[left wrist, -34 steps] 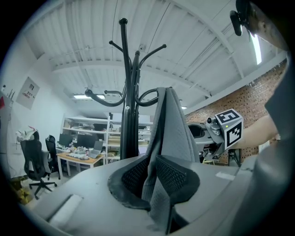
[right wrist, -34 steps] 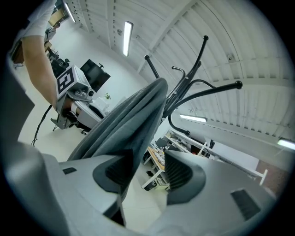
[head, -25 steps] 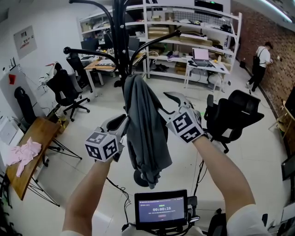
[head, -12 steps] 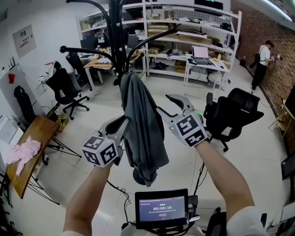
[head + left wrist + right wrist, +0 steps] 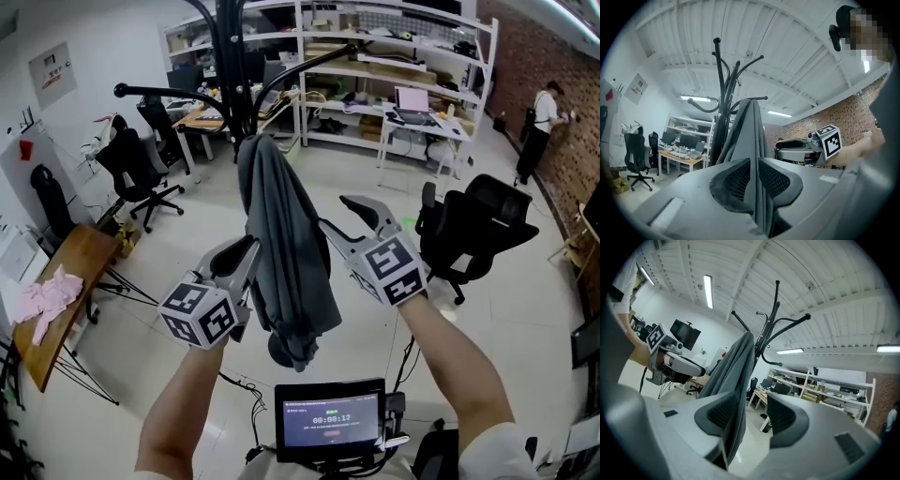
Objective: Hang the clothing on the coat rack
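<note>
grey clothing [image 5: 286,253]: long fold hanging at centre of head view, between both grippers; peak right in front of the coat rack [image 5: 232,66] pole, bunched hem just above the small screen [image 5: 328,419].
left gripper [image 5: 248,258]: lower left of centre. Own view: jaws nearly together, pads pressing a fold of the grey fabric from both sides.
right gripper [image 5: 333,214]: right of centre. Own view: jaws standing wide, fabric lying against the pad at picture left, clear gap to the other pad, no pinch.
head view only: full drape and hem, both forearms [image 5: 450,356], marker cubes [image 5: 199,314].
gripper views only: jaw state (in head view, left fingertips covered by fabric); rack's curved arms against the ceiling [image 5: 787,47], one arm tip poking out beside the garment's peak.
hard to tell: whether the garment's top rests on a rack arm or only stands close; that spot covered by fabric in all three views.
cut off: rack top beyond upper edge of head view.
surroundings: black office chair [image 5: 473,230] at right, shelving [image 5: 394,56] at top, pink cloth [image 5: 42,300] on wooden table [image 5: 80,267] at left edge, person [image 5: 542,117] upper right by brick wall [image 5: 567,141].
</note>
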Motion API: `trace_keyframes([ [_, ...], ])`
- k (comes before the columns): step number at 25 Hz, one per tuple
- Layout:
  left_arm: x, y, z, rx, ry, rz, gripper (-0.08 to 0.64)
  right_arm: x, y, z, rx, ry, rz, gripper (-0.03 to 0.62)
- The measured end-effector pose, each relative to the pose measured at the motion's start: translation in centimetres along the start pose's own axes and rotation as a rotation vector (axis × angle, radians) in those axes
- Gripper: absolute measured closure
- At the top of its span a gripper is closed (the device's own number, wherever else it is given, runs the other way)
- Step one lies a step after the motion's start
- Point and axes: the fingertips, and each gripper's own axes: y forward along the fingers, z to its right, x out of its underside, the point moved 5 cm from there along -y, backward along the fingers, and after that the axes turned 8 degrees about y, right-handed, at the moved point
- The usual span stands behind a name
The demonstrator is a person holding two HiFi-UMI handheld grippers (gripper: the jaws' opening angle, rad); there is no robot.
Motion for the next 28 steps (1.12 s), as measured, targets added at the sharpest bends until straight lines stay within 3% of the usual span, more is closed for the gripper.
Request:
trace_keyframes([
  [7, 0.3, -1.1, 2.0, -0.027, -0.045, -0.001, 0.511, 1.0, -2.2, 0.0, -0.042, 0.095, 0.010, 0.366],
  [11, 0.6, -1.9, 3.2, -0.048, -0.077, 0.007, 0.534, 2.2, -3.6, 0.0, -0.063, 0.136, -0.010, 0.410],
  [28, 4.1, -4.0, 9.3, -0.094, -0.176, -0.015, 0.535, 5.9, -9.3, -0.4, -0.140, 0.245, -0.008, 0.419],
])
